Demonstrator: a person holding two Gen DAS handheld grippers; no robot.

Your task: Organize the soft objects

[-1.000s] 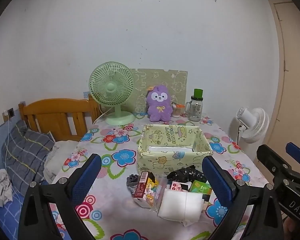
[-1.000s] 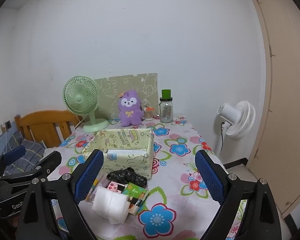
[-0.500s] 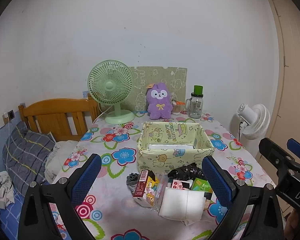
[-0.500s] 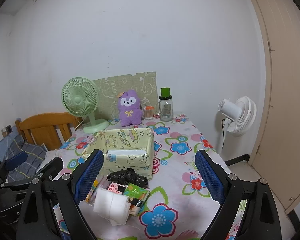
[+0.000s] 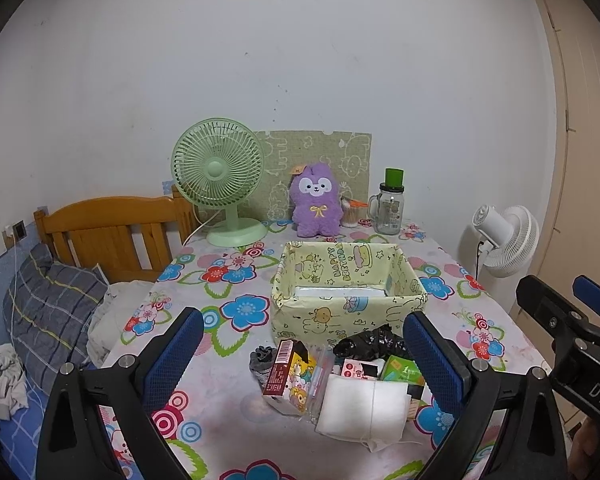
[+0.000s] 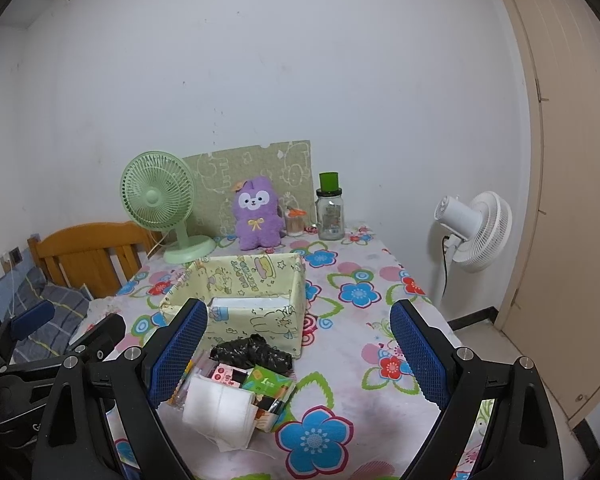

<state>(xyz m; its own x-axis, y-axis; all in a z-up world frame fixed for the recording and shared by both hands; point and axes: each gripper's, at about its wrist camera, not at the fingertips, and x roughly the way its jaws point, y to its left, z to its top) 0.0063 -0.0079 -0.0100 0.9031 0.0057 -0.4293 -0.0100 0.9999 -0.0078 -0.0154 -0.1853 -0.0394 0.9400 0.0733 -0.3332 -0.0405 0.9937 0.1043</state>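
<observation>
Green desk fan (image 5: pixel 219 178) stands at the far left of the counter (image 5: pixel 228 396), which wears a flowered cloth, with a patterned green board (image 5: pixel 320 152) leaning on the wall behind it. Right of the fan's base: glass jar with green lid (image 5: pixel 390 208), and a small container with an orange top (image 5: pixel 350 214) just left of it. Off the counter: white floor fan (image 5: pixel 504 240) at right near a beige door (image 6: pixel 572 160), wooden headboard (image 5: pixel 108 228) at left, plaid pillow (image 5: pixel 52 304) below it.
</observation>
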